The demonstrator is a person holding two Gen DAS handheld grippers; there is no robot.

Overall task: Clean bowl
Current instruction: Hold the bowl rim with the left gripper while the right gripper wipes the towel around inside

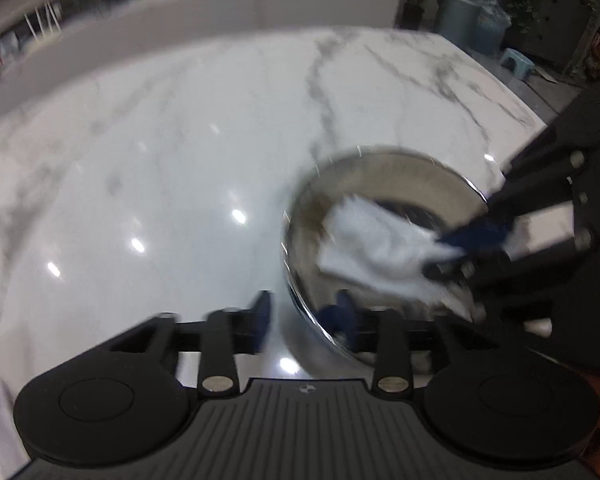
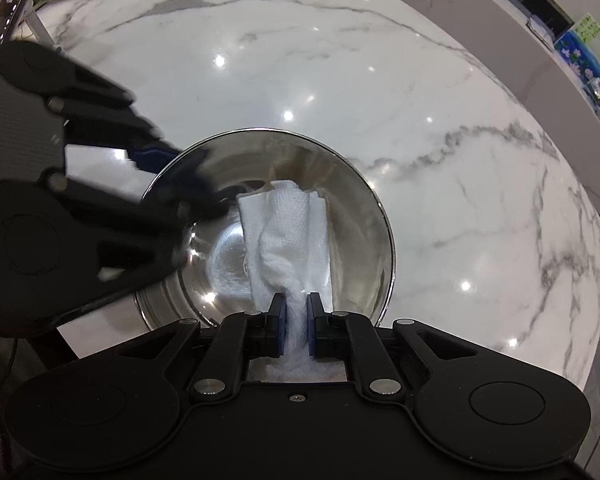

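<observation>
Item: steel bowl [image 2: 268, 224], my landmark, standing upright on the marble table [image 2: 440, 128]. Brownish smear on its far inner wall, beyond the towel's far end. Item: white paper towel [image 2: 288, 236], a folded strip lying inside the bowl, long axis running from my right gripper straight toward that far wall. Item: right gripper [image 2: 297, 320], at the bowl's near rim and pointing steeply down into it, jaws clamped tight on the towel's near end, which bunches between the blue pads [image 2: 282, 328]. Item: left gripper [image 1: 302, 318], at the bowl's left rim; jaws parted, one finger outside the wall, the other over the rim, pads not pressing on it as far as the blurred view shows. I judge the wipe turns on pushing the towel along its own length toward the smear; the right hand is nearer and already aligned, while the bowl looks unbraced.
</observation>
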